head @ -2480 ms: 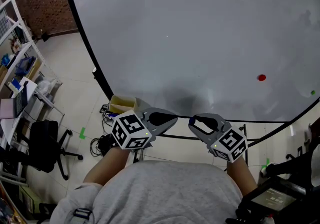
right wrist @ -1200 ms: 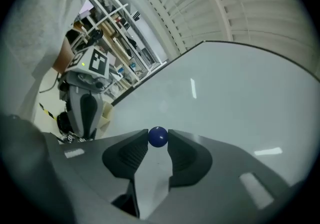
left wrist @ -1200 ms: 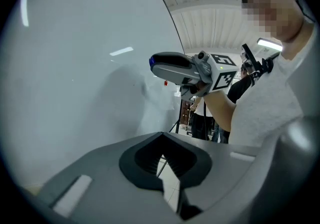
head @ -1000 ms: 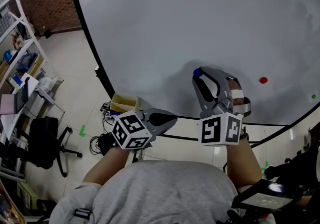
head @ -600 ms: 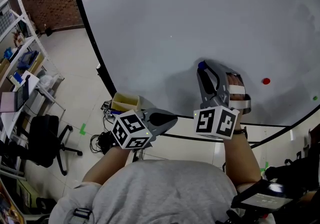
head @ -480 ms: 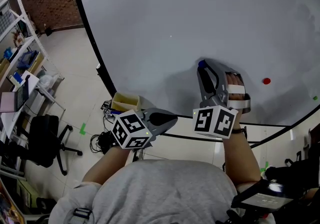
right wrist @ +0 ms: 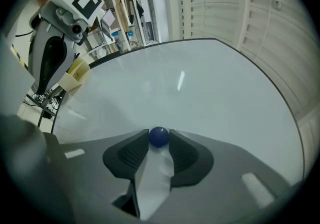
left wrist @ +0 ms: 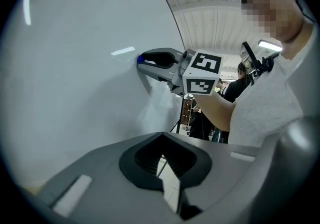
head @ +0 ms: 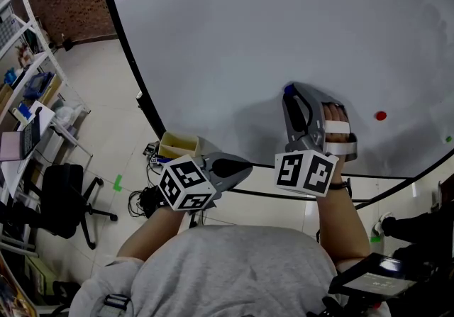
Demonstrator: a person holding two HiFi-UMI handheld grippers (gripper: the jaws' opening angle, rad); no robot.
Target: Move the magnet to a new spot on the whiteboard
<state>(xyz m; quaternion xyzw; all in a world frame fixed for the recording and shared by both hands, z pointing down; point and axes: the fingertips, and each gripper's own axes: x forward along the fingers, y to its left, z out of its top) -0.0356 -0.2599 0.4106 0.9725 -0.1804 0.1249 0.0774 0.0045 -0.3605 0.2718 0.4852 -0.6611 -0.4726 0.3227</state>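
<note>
- Your right tongs (right wrist: pixel 159 135) are closing on the magnet (right wrist: pixel 159 137), the blue one. It sits on the board (right wrist: pixel 210 92) right between the tips, and the pads look to touch it on both sides.
- The hold is only at the very tips (and the magnet is round), so it could squirt out as you squeeze or pull.
- If you pull at a slant, it may skid along the board instead of lifting. A weak pinch would leave it behind.
- If it slips free, expect it to drop to the floor (head: pixel 113 131) below the board.
- The red magnet (head: pixel 381 115) is well apart to the right. If you set down too near it, the two may snap together.
- Your left tongs (head: pixel 245 164) are clenched with nothing in them, held low and off the board.
</note>
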